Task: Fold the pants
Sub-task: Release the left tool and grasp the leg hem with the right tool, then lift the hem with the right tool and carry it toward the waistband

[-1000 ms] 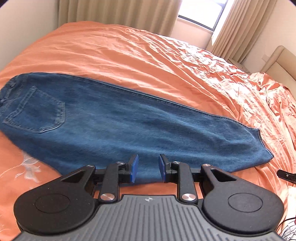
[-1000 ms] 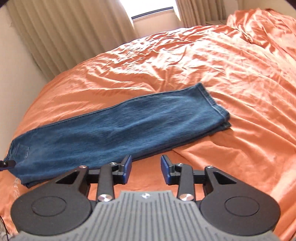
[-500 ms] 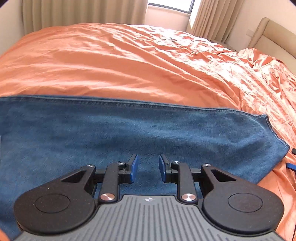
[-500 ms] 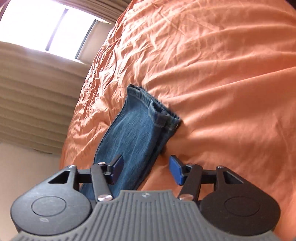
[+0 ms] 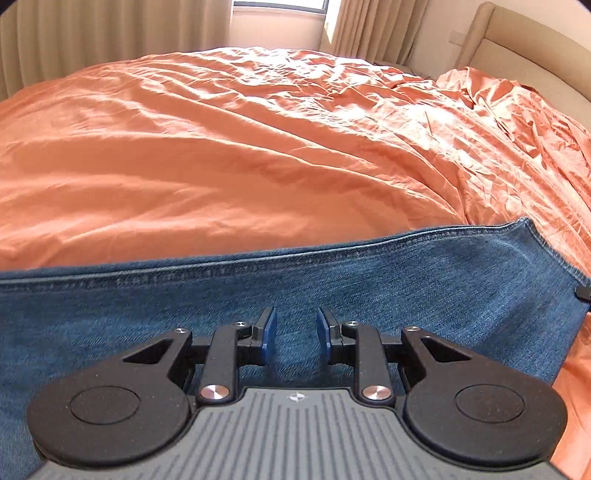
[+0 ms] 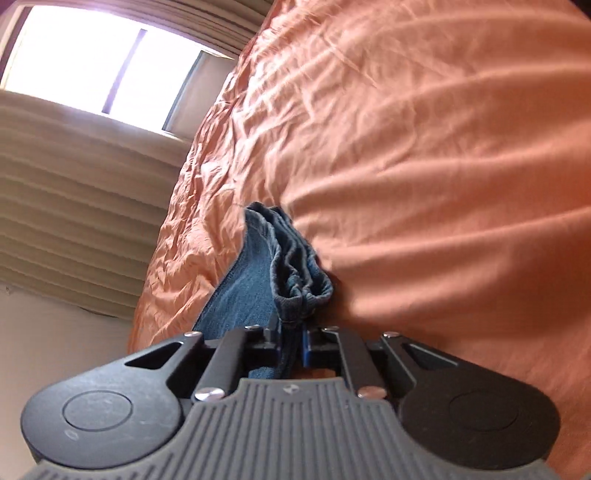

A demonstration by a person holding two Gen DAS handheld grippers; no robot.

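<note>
right claw (image 6: 291, 347) clamped on hem of pants (image 6: 295, 266); left claw (image 5: 294, 332) parted, empty, low over denim, orange bed (image 5: 221, 147) toward 12 o'clock.

Sunlit window (image 6: 92, 70), beige curtains (image 5: 110, 33)

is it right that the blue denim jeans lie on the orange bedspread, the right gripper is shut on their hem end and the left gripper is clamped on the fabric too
Not quite. The left gripper is not clamped: in the left wrist view its jaws stand apart over the blue denim jeans, holding nothing. The rest holds: the jeans lie on the orange bedspread, and the right wrist view shows the right gripper shut on their hem end.
</note>
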